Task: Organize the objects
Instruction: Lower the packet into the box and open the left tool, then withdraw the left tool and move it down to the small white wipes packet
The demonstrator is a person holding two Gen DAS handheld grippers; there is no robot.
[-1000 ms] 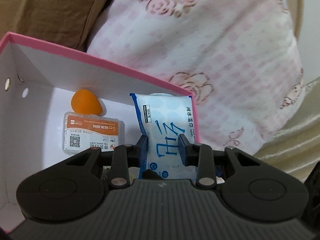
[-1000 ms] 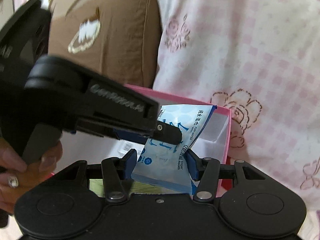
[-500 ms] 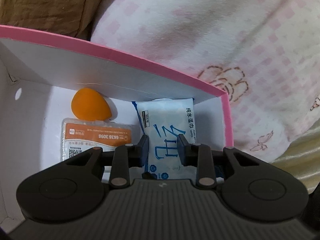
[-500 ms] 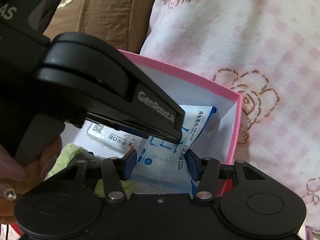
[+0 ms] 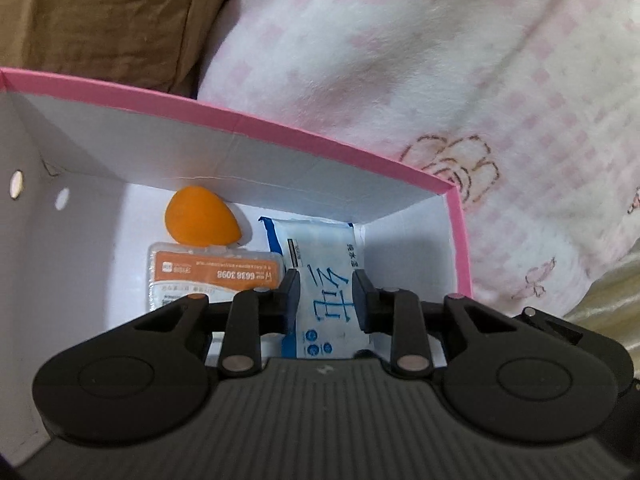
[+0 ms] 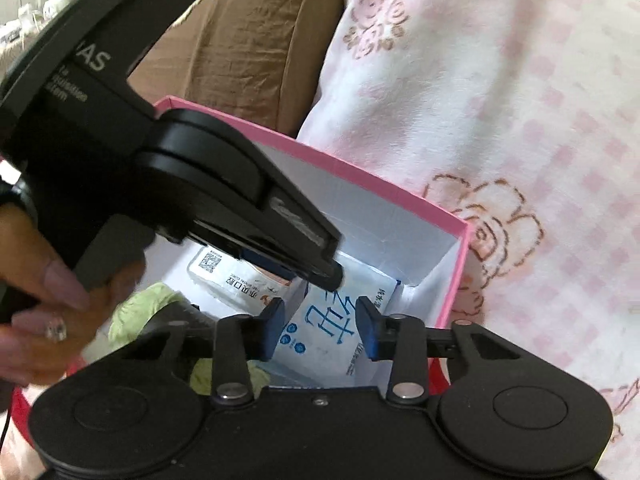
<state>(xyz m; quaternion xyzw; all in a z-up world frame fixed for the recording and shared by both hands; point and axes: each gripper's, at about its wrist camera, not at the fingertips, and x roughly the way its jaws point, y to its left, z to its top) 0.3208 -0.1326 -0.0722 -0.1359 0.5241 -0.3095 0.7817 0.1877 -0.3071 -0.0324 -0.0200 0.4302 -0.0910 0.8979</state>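
Both pairs of my jaws are on one thing, the wet-wipe pack (image 5: 325,296), because it is soft and would likely flop if pinched from one side only. My left gripper (image 5: 325,282) has its jaws narrow, pressed on the pack's two long sides. My right gripper (image 6: 320,312) has just been closing its jaws with the same pack between them, and they are now at their tightest on its lower part. Both point steeply down into the pink box (image 5: 320,142), so I judge the step in hand to be seating the pack upright in the box's far right corner. That placing would keep it clear of what lies to its left and keep its printed face readable. Its top end already sits close under the far wall. Along that wall, towards the middle, lies an orange egg-shaped sponge (image 5: 200,218). Just in front of the sponge, touching it, is a clear case with an orange label (image 5: 212,276), flat on the box floor beside the pack. In the right wrist view something pale green and soft (image 6: 140,308) lies nearer the front edge; what it is I cannot tell. Outside the box, a pink-checked blanket (image 5: 460,80) and a brown cushion (image 5: 100,12) lie beyond the far rim.
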